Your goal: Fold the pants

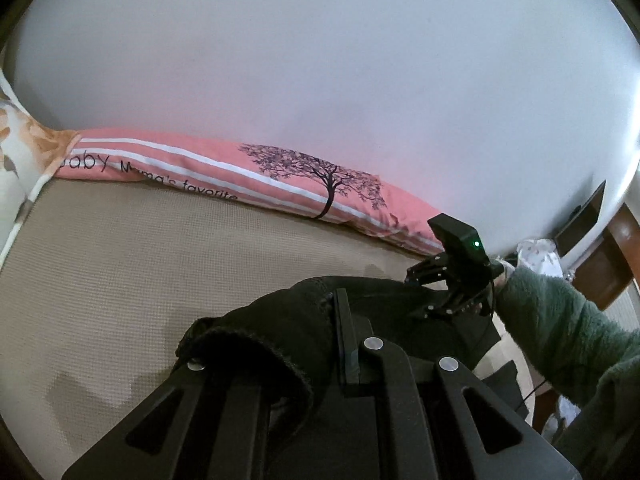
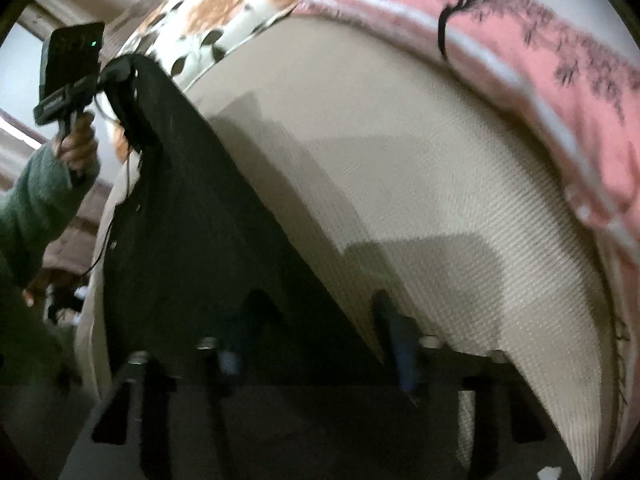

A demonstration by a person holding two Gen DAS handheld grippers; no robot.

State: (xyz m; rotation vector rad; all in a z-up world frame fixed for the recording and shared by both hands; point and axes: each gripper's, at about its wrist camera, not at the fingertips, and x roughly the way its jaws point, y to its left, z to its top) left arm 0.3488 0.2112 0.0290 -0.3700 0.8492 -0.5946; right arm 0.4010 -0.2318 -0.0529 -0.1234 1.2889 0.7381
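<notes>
The black pants (image 1: 292,320) hang stretched between my two grippers above a beige mattress (image 1: 120,264). In the left wrist view my left gripper (image 1: 304,344) is shut on the pants' edge, and the cloth bunches over its left finger. My right gripper (image 1: 436,288) shows at the right, shut on the far edge of the pants. In the right wrist view the pants (image 2: 192,240) run as a taut dark sheet from my right gripper (image 2: 316,312) up to my left gripper (image 2: 120,76). The right fingers are blurred and partly hidden by cloth.
A pink pillow (image 1: 256,176) with a tree print and white stripes lies along the mattress's far edge by the white wall (image 1: 320,60). A floral pillow (image 2: 208,20) lies at the mattress corner. A green-sleeved arm (image 1: 560,328) holds the right gripper. Wooden furniture (image 1: 608,264) stands at the right.
</notes>
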